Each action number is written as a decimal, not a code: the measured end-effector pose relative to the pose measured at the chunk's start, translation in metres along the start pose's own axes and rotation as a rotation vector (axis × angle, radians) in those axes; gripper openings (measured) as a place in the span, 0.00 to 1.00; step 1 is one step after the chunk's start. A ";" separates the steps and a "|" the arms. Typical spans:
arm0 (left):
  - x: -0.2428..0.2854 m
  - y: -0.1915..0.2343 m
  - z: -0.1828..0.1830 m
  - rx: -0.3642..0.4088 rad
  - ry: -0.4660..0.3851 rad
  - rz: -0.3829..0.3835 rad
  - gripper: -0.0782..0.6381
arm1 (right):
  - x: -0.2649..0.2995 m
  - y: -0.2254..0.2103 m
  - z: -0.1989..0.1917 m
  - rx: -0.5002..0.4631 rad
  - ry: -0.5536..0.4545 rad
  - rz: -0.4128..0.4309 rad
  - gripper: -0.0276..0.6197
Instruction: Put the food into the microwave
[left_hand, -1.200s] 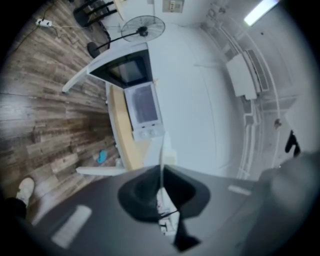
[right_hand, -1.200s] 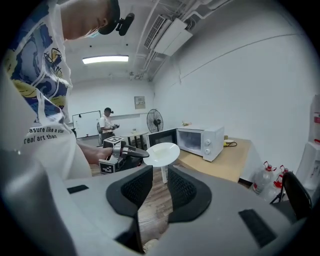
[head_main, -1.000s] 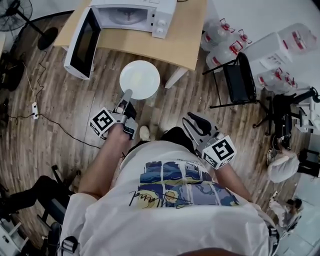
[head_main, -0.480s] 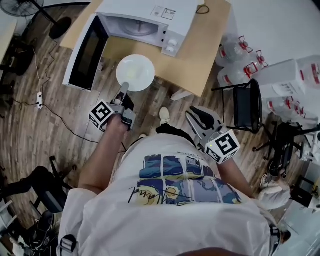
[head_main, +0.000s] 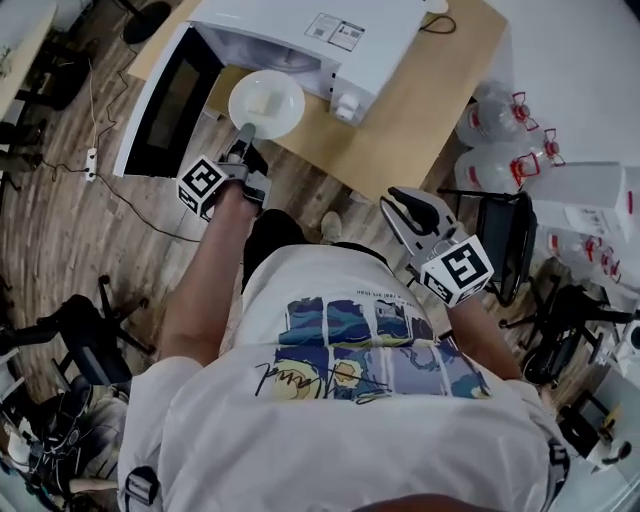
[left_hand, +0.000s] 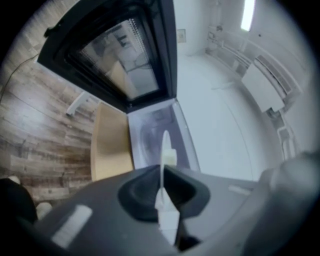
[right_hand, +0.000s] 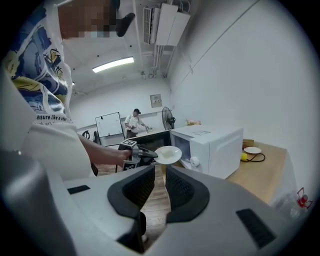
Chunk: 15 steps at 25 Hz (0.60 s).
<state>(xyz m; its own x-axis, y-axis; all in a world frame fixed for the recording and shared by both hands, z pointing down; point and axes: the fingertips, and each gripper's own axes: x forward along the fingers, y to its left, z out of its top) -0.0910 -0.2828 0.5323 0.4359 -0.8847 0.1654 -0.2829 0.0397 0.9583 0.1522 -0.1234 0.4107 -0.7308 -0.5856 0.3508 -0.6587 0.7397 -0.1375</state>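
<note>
A white microwave (head_main: 310, 35) stands on a wooden table (head_main: 420, 110), its door (head_main: 170, 100) swung open to the left. My left gripper (head_main: 245, 135) is shut on the rim of a white plate (head_main: 266, 103) that carries a pale piece of food (head_main: 262, 100). The plate hangs level just in front of the open cavity (left_hand: 155, 132). In the left gripper view the plate (left_hand: 163, 150) shows edge-on between the jaws of the left gripper (left_hand: 162, 175). My right gripper (head_main: 408, 205) hangs back to the right, off the table. Its jaws stand a narrow gap apart in the right gripper view (right_hand: 160, 172), with nothing between them.
Several water jugs (head_main: 500, 120) and a black chair (head_main: 505, 240) stand to the right of the table. A power strip (head_main: 93, 160) with its cable lies on the wooden floor at left. A yellow ball (right_hand: 244, 156) and a small dish (right_hand: 252, 150) lie behind the microwave.
Both grippers have moved forward toward the table. The plate has gone from over the floor to right in front of the microwave's opening, still in the left grip.
</note>
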 end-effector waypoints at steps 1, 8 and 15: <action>0.008 0.003 0.003 -0.004 -0.006 0.009 0.13 | 0.003 -0.003 0.000 0.003 0.006 0.010 0.14; 0.083 0.025 0.030 -0.011 -0.030 0.054 0.13 | 0.023 -0.033 0.014 0.022 0.022 -0.004 0.13; 0.148 0.051 0.051 -0.026 -0.018 0.092 0.13 | 0.037 -0.055 0.020 0.060 0.045 -0.071 0.13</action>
<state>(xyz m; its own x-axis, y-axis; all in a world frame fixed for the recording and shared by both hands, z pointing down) -0.0846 -0.4352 0.5937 0.3931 -0.8851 0.2492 -0.2986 0.1334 0.9450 0.1577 -0.1923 0.4133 -0.6743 -0.6192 0.4024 -0.7189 0.6751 -0.1656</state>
